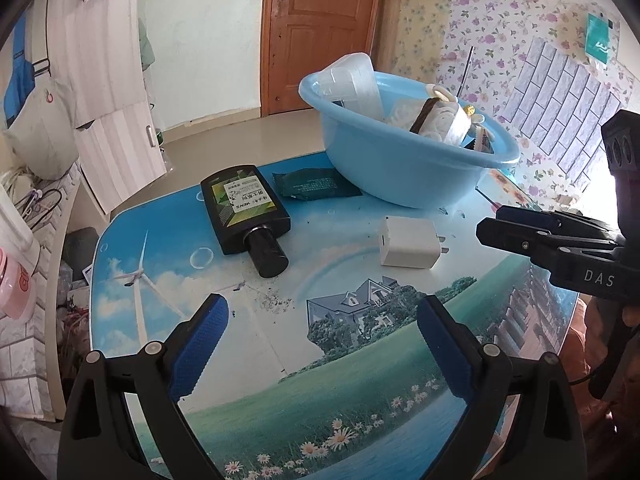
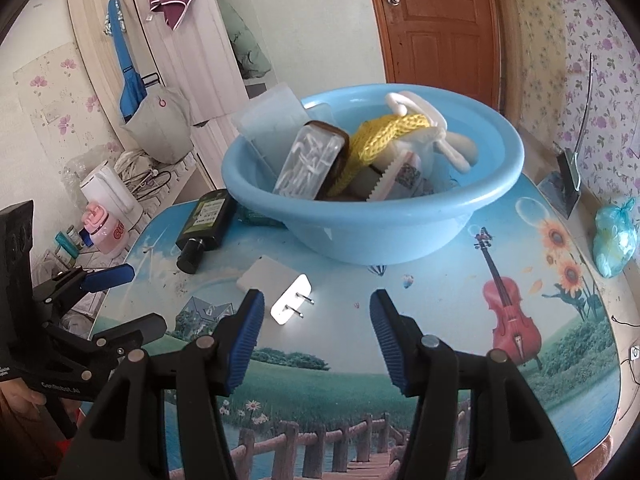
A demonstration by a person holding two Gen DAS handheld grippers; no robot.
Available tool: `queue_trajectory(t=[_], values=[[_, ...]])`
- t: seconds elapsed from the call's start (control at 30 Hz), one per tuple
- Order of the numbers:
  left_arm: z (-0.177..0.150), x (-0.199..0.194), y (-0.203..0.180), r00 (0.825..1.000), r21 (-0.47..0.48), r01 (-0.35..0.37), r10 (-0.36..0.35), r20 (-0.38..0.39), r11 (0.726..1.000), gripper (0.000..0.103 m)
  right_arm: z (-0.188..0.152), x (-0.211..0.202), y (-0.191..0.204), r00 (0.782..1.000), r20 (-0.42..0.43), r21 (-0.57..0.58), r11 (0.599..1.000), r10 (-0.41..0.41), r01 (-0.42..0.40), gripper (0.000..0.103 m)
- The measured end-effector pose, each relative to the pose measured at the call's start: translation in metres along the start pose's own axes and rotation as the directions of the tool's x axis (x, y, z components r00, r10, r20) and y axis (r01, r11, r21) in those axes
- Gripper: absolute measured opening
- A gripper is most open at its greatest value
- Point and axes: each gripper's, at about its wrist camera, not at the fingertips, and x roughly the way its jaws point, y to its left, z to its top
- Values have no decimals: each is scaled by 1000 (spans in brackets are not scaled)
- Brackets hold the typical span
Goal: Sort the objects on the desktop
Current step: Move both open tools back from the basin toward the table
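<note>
Your printed table is mostly cleared: the basin (upper right) is heaped, while bottle, packet and charger remain mid-frame. Both grippers, left and right, are released, empty.

Left gripper: black frame, two fingers faced with blue ribbed pads, spread wide, nothing between them; angled downward over the table, not touching it. In the right wrist view it appears at the left edge, one blue pad and one black finger showing, a hand gripping its handle below.

Right gripper: same build, blue ribbed fingers partly spread, opening, gap empty; tilted downward. In the left wrist view it enters from the right, seen side-on, fingers nearly overlapping.
</note>
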Motion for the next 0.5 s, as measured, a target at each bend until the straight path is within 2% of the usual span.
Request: queue_trajectory(t=[0.4,0.5], values=[[-4,5,19,1000,-51,-2,2,-3,999,96,-4,15,14,999,-48,-24,1000,-6,5,55],[0,11,26,1000,-79,-16,15,-9,997,96,-2,20,19,999,-50,-34,999,-3,1,58]])
